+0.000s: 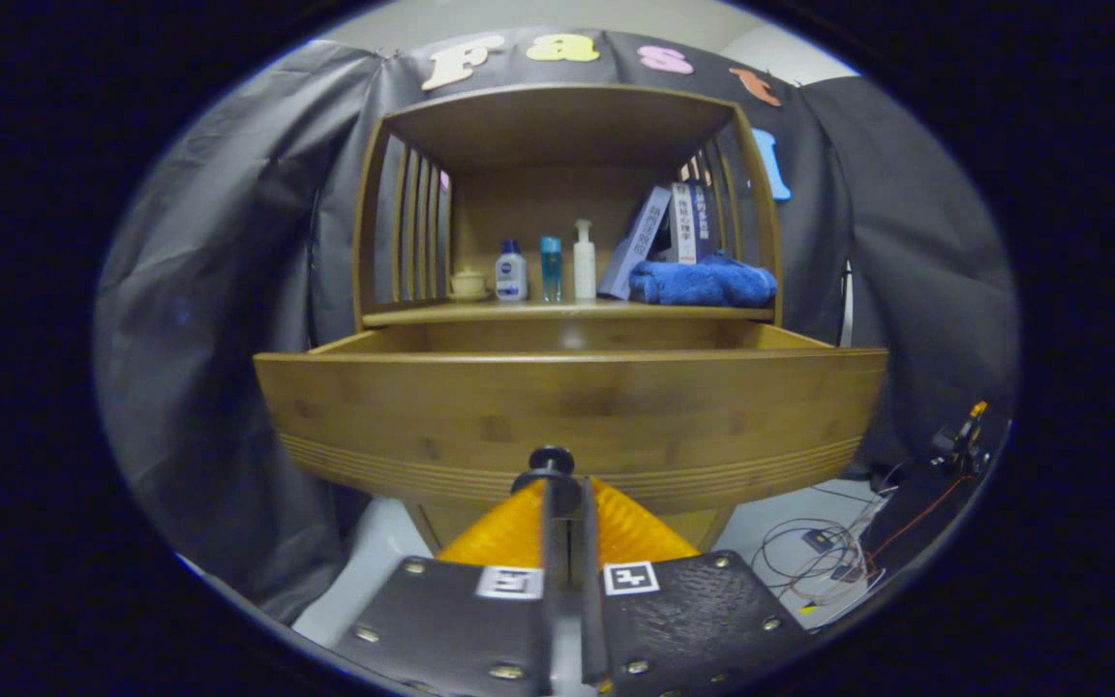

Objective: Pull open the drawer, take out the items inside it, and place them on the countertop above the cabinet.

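Jaws of the gripper [565, 494] pinch the knob [552, 459] on the pulled-out drawer [572, 411]; bottles [550, 268], books [674, 232] and a blue towel [703, 282] crowd the countertop [567, 312] above.

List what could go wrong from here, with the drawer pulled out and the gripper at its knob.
1. The gripper is closed on the drawer's knob; the drawer already stands well out, so further pulling might bring it off its runners.
2. The drawer's inside is hidden behind its front, so reaching in would be blind.
3. The countertop already holds bottles and a blue towel; placed items might knock them.
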Motion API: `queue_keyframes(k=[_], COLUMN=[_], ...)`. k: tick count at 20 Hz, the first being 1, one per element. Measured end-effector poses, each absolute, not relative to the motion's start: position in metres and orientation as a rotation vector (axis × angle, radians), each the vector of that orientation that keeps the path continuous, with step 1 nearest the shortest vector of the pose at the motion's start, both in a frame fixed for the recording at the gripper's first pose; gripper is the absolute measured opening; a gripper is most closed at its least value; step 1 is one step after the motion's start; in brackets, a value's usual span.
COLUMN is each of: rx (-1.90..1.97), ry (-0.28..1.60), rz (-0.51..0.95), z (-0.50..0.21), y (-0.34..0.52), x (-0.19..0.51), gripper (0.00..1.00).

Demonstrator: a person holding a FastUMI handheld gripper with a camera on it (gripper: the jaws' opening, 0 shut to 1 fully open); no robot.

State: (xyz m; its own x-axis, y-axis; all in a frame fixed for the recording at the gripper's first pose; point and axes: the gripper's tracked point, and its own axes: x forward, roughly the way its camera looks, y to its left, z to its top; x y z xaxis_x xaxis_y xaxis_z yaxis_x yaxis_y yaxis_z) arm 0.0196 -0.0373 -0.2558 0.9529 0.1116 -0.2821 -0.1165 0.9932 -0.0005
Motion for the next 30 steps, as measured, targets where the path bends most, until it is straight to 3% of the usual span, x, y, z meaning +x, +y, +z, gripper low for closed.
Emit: queue_keyframes(k=[1,3,11,16,19,30], rx=[-0.035,-0.072,-0.029,-0.024,0.003,-0.018], ry=[0.316,0.292,0.214,0.27,0.33,0.747], rz=[0.145,0.218,0.179,0.199,0.21,0.071], z=[-0.261,-0.256,-0.192,-0.145,-0.131,-0.205], y=[-0.037,-0.024,-0.012,-0.005,0.003,-0.011], x=[0.009,0.0,0.019,0.06,0.091,0.182], gripper=[0.06,0.08,0.1,0.74,1.0,1.0])
